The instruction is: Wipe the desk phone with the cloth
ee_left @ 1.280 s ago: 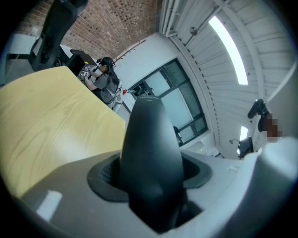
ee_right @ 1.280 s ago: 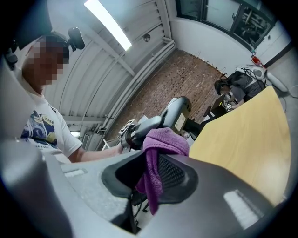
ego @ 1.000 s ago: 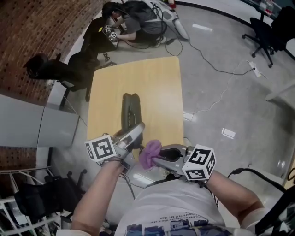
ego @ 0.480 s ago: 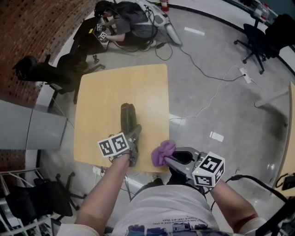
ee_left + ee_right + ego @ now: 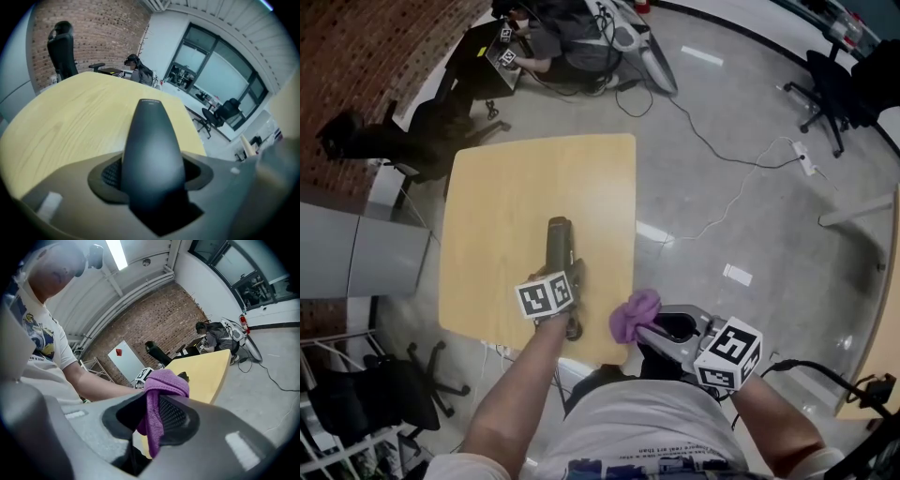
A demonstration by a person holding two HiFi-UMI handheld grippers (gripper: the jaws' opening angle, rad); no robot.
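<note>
A dark desk phone handset (image 5: 559, 242) lies lengthwise on the wooden table (image 5: 506, 187). My left gripper (image 5: 573, 281) has come down over its near end. In the left gripper view the handset (image 5: 150, 136) runs between the two jaws, which stand astride it without visibly clamping it. My right gripper (image 5: 650, 328) hangs just off the table's near right corner. It is shut on a bunched purple cloth (image 5: 636, 313). In the right gripper view the cloth (image 5: 161, 394) drapes out from between the jaws. The handset's underside is hidden.
A person sits on the floor beyond the table's far edge (image 5: 558, 37) among bags and cables (image 5: 722, 150). Black office chairs stand at the far left (image 5: 366, 141), far right (image 5: 834, 56) and near left (image 5: 384, 394). A grey cabinet (image 5: 356, 262) flanks the table's left.
My left gripper has dropped from above the table down over the handset's near end and tilted downward. The right gripper with the cloth has drifted right. The handset has stayed put.
</note>
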